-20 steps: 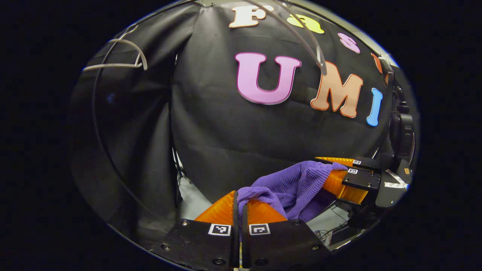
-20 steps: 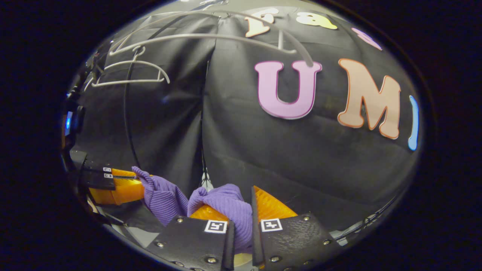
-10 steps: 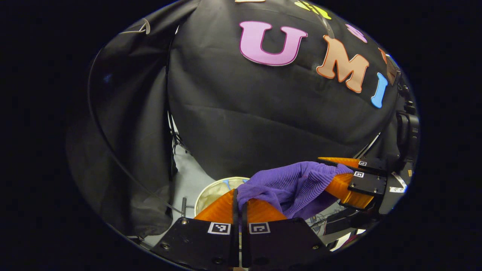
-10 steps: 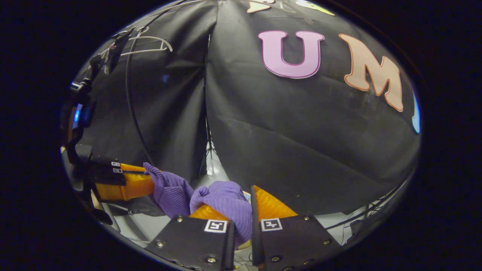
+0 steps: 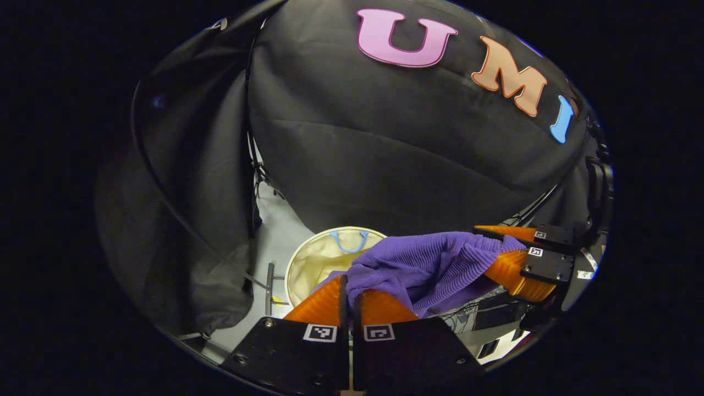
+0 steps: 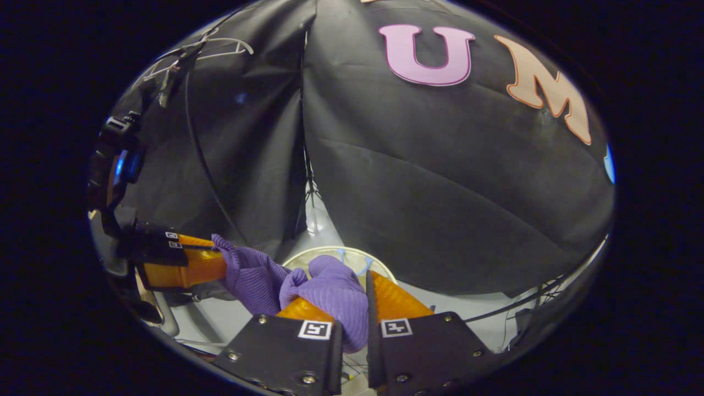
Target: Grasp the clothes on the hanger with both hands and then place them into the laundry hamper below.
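A purple ribbed garment (image 5: 423,264) hangs stretched between my two grippers. My left gripper (image 5: 350,286) is shut on one end of it, and farther right in the left gripper view my right gripper (image 5: 484,245) grips the other end. In the right gripper view, my right gripper (image 6: 360,289) is shut on a bunched fold of the garment (image 6: 335,291), and my left gripper (image 6: 217,256) holds the other end at the left. The round cream laundry hamper (image 5: 316,258) with a blue handle stands on the floor below, partly hidden by the cloth; its rim (image 6: 300,256) peeks out behind the garment.
Black booth cloth hangs behind and to the left. An empty white hanger (image 6: 220,47) sits high at the upper left. The floor (image 5: 278,234) is pale grey, with a stand leg and cables (image 6: 517,316) along the wall's foot.
Both grippers have come down with the garment still held. The wall has slid upward in both views, and the hamper has come into sight below.
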`<state>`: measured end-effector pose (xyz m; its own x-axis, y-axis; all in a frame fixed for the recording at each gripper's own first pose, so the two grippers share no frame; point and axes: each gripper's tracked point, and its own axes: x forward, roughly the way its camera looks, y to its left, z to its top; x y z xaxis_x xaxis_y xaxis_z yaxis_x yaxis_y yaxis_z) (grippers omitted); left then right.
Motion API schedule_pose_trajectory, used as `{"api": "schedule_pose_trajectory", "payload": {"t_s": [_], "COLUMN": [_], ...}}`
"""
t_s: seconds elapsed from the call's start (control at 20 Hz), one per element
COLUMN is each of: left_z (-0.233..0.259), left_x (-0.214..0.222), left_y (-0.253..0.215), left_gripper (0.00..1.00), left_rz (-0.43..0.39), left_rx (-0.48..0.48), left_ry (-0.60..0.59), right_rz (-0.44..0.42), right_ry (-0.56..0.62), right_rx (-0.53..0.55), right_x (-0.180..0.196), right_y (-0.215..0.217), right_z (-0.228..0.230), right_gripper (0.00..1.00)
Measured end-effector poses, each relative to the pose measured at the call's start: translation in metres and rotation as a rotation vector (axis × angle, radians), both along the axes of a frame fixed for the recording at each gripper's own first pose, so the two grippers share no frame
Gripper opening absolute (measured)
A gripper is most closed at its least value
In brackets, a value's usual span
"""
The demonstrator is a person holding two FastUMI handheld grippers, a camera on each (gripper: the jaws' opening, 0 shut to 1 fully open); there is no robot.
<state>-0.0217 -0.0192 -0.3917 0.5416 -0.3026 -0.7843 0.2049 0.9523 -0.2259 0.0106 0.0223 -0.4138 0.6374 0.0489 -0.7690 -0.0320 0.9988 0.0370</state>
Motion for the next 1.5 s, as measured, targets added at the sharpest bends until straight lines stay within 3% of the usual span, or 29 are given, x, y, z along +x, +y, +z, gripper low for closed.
{"api": "schedule_pose_trajectory", "payload": {"t_s": [0.25, 0.45, 0.5, 0.55, 1.15, 1.5], "left_z": [-0.017, -0.024, -0.023, -0.02, -0.016, 0.033], "left_x": [-0.014, -0.023, -0.021, -0.019, -0.016, 0.005], "left_y": [0.002, 0.003, 0.004, 0.004, 0.007, 0.0], "left_gripper": [0.04, 0.09, 0.12, 0.12, 0.11, 0.11], "left_rz": [0.007, 0.014, 0.017, 0.019, 0.006, 0.01], "left_rx": [0.016, 0.01, 0.012, 0.01, 0.017, 0.004], "left_ry": [0.067, 0.102, 0.101, 0.093, 0.052, -0.078], "right_rz": [-0.001, -0.002, -0.001, 0.0, 0.006, 0.006], "right_ry": [0.05, 0.082, 0.087, 0.092, 0.032, -0.073], "right_rx": [0.001, 0.006, 0.008, 0.008, 0.017, 0.005], "right_x": [-0.002, -0.005, -0.007, -0.008, 0.005, 0.022], "right_y": [0.0, 0.0, 0.0, 0.0, -0.001, -0.013], "right_z": [0.0, -0.002, -0.004, -0.005, 0.016, 0.054], "right_gripper": [0.19, 0.18, 0.14, 0.19, 0.19, 0.19]}}
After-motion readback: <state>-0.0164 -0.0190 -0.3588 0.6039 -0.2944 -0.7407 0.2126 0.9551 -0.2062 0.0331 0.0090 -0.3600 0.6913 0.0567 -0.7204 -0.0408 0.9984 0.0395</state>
